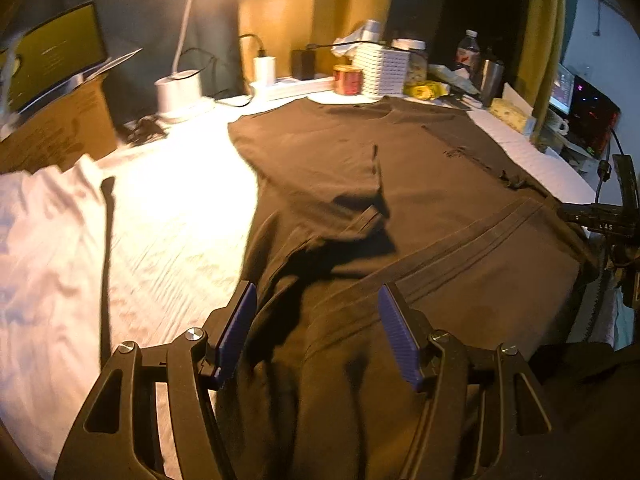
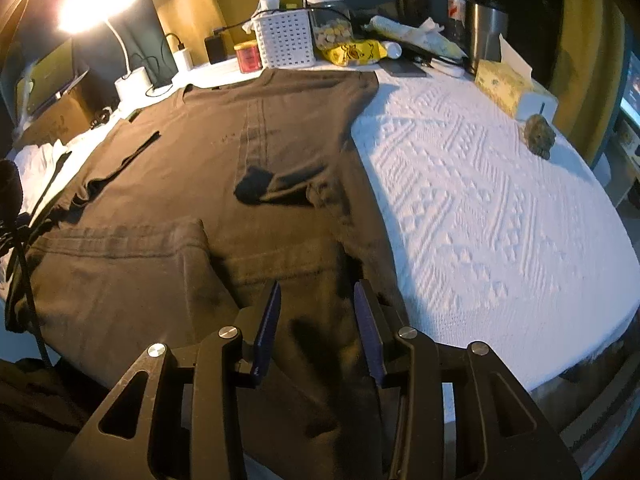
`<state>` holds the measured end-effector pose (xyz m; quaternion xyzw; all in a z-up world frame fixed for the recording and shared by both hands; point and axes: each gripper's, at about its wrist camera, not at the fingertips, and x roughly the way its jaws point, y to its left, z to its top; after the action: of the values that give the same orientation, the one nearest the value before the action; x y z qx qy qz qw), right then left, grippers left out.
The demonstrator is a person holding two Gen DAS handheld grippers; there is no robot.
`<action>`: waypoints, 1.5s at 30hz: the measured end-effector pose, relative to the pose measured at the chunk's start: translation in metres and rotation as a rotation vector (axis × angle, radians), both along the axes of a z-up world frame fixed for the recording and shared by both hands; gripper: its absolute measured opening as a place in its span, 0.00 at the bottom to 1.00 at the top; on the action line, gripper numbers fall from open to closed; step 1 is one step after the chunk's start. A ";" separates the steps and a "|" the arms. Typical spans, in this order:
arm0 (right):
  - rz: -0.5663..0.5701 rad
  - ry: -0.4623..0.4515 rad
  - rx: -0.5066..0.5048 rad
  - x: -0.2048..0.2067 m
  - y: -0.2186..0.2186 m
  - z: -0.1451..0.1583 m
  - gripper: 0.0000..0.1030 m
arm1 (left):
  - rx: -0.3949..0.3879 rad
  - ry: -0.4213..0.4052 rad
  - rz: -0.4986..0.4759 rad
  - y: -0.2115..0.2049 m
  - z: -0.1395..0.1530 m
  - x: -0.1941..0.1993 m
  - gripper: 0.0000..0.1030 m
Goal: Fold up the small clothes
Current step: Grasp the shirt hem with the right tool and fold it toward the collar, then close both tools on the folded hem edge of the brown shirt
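Hand-held gripper, left: we see its ribbed purple pads set wide apart, with nothing between them, hovering over the near-left part of the brown T-shirt. The shirt lies spread across the table, which is covered by a white cloth. On its left side a sleeve is turned inward over the body, leaving a raised edge.

We judge the shirt light, soft and limp: it will sag and crease wherever it is unsupported, so we would take hold at the hem or a side seam, pinching both layers of fabric at an edge and never the flat middle. The knit looks matte and not slippery; the ribbed pads should hold it well.

Hand-held gripper, right: its dark pads are also apart and empty, positioned above the near-right portion of the shirt, close to its right edge. Right of that edge the table cover shows a raised woven geometric pattern, which should offer friction against sliding. A white perforated basket stands at the far edge, beyond the collar.
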<state>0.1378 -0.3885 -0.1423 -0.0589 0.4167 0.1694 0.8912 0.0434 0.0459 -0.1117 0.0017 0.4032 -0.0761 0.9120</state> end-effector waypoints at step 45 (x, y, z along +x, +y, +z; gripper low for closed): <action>-0.026 -0.216 -0.009 -0.019 -0.010 0.037 0.05 | 0.031 -0.120 0.074 0.017 0.028 -0.037 0.05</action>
<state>0.1188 -0.3982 -0.1053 -0.0753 0.3198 0.1488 0.9327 0.0064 0.0627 -0.0834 0.0053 0.3486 -0.0359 0.9366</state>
